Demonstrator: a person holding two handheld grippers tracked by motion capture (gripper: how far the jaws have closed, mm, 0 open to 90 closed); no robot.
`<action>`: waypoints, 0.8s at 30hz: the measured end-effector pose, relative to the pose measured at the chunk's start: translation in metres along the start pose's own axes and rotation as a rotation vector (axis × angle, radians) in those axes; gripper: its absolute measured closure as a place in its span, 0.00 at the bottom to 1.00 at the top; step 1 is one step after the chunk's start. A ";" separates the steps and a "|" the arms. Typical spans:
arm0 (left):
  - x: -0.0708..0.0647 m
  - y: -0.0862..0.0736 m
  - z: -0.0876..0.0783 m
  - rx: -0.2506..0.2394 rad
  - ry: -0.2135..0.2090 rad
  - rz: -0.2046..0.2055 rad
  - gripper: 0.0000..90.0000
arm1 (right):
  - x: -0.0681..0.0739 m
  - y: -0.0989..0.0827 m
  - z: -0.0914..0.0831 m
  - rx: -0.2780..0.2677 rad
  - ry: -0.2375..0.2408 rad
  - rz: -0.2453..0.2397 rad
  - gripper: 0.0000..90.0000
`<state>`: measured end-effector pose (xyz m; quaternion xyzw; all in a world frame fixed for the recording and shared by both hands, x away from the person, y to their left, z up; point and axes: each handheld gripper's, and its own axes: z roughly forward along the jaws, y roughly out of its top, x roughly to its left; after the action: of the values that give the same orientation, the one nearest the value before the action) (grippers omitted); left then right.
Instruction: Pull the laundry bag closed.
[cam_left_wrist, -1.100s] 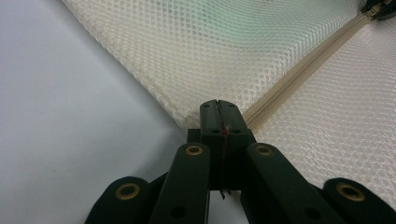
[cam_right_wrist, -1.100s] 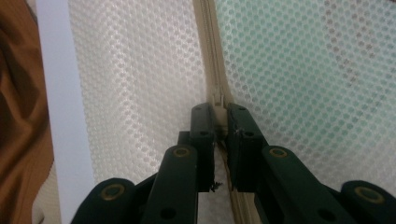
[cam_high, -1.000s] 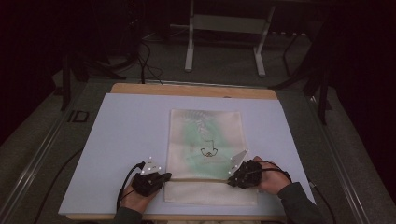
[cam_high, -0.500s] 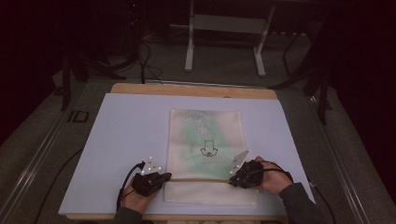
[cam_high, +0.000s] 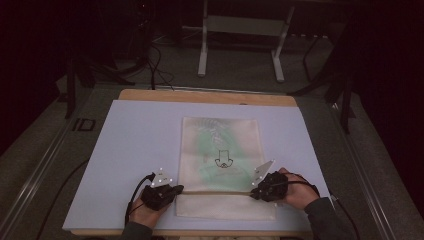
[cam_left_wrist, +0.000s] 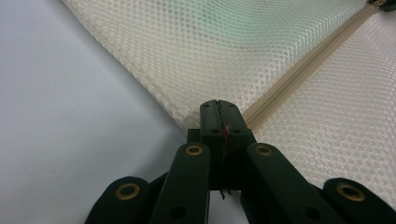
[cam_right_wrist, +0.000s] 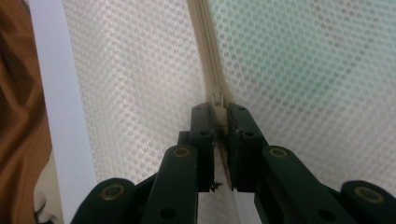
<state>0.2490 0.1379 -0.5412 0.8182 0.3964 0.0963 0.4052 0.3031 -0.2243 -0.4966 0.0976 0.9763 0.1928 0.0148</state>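
Nothing has shifted since earlier: left claw (cam_left_wrist: 218, 108) pinches mesh bag (cam_high: 220, 145) corner, right claw (cam_right_wrist: 219, 116) pinches zipper pull (cam_right_wrist: 217, 100); unzipping not begun.

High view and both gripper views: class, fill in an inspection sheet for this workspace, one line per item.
Surface: pale blue mat on a wooden table.
Job's things: cream mesh bag lying flat, zip running across its near end, zip slider at the right end.
Clutter: nothing seen.
Grippers: left gripper shut on the bag's left edge by the zip; right gripper shut on the zip slider.
Cables: black cable trailing from the left gripper.
Surroundings: dark floor, white stand legs behind the table.
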 end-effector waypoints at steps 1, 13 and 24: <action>0.000 0.000 0.000 0.000 -0.001 0.000 0.99 | 0.000 -0.001 0.000 -0.006 0.000 0.005 0.92; 0.000 0.000 0.000 0.000 -0.002 -0.002 0.99 | -0.005 -0.022 -0.012 -0.037 -0.017 0.050 0.91; 0.000 0.000 0.000 0.001 -0.003 -0.001 0.99 | -0.007 -0.040 -0.020 -0.036 -0.028 0.095 0.91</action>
<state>0.2494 0.1380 -0.5413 0.8183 0.3963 0.0949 0.4054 0.3014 -0.2696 -0.4934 0.1464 0.9666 0.2094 0.0211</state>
